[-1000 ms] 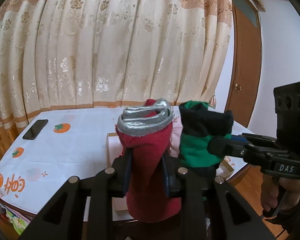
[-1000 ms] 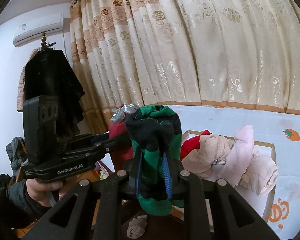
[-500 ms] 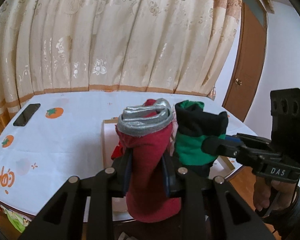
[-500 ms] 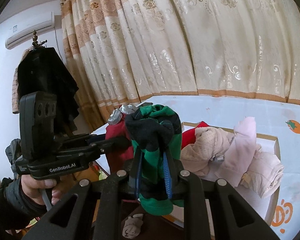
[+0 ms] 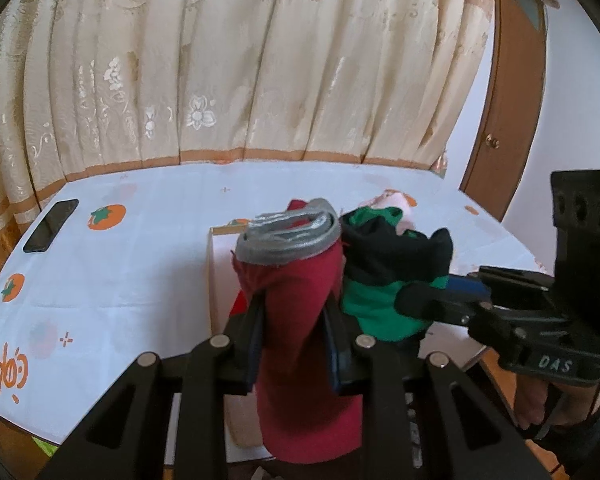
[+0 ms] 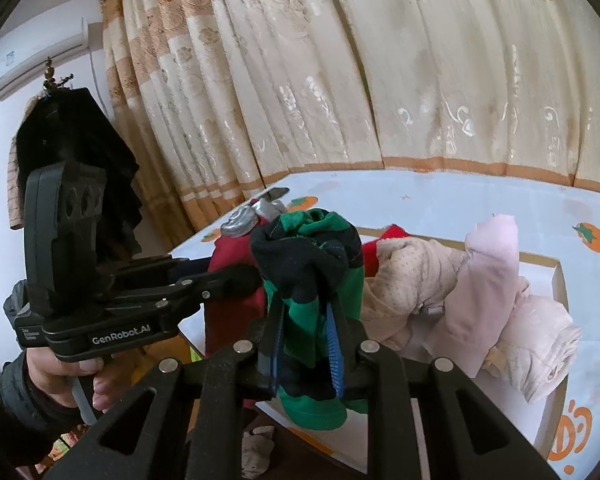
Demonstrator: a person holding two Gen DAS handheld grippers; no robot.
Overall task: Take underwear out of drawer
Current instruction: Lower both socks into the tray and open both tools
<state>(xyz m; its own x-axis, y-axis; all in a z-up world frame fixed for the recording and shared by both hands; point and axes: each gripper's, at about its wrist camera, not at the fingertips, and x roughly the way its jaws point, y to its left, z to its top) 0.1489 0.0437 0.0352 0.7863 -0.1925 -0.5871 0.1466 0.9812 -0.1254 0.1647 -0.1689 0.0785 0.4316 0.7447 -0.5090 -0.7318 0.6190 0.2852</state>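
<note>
- Red underwear, rolled, with a grey waistband on top: clamped upright between the jaws of the left gripper, above the near edge of the table, clear of the drawer.
- Green-and-black underwear, bunched: clamped between the jaws of the right gripper, its lower end hanging below the fingers. It sits just beside the red piece; whether the two touch cannot be told.
- Both grippers are clenched on cloth; each is held by a hand, the left hand in a dark sleeve.
- Drawer: a shallow pale wooden box resting on the table near its near edge, close behind the two held pieces.
- Inside the drawer: a beige mesh garment, a pale pink garment standing partly upright, a rolled pink piece at the right side, a red item toward the back.
- Table cover: white with orange fruit prints.
- Black phone: flat near the table's far left corner.
- Patterned cream curtain behind the far edge; brown door to the right.
- A dark garment hangs at the left of the right-wrist view.
</note>
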